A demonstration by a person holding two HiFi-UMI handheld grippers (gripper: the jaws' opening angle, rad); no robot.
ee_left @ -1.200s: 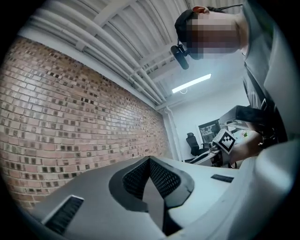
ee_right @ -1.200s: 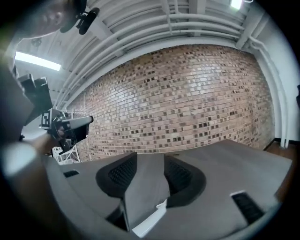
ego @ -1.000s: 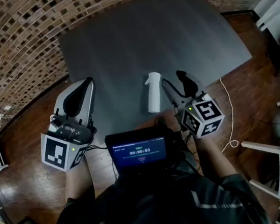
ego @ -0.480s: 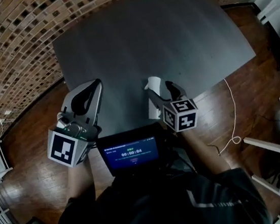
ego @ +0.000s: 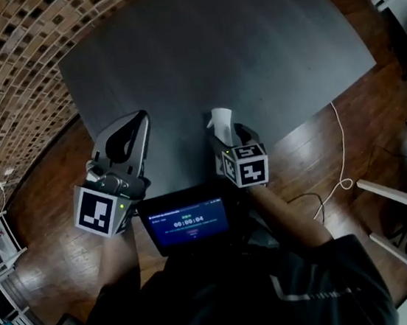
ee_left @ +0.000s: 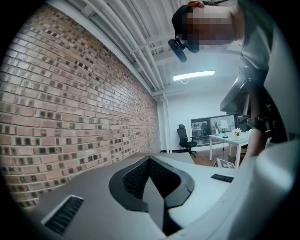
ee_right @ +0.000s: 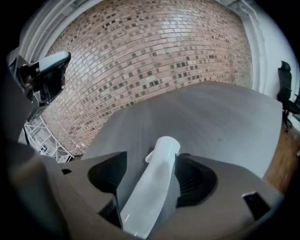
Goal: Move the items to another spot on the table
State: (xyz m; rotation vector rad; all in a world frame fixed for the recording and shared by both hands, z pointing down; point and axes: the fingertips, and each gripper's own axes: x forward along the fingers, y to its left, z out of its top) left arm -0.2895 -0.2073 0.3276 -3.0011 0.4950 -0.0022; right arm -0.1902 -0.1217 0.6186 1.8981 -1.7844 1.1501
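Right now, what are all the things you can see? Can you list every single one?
Table: one, dark grey, middle.
Spray bottle: one, white, lying on the table near the person.
Screen: one, black with blue display, at the person's chest.
Cable: one, white, on the wooden floor, right.
Brick wall: one, brown, left.
Left gripper: one, grey, jaws together, empty.
Right gripper: one, grey, jaws open around the bottle.
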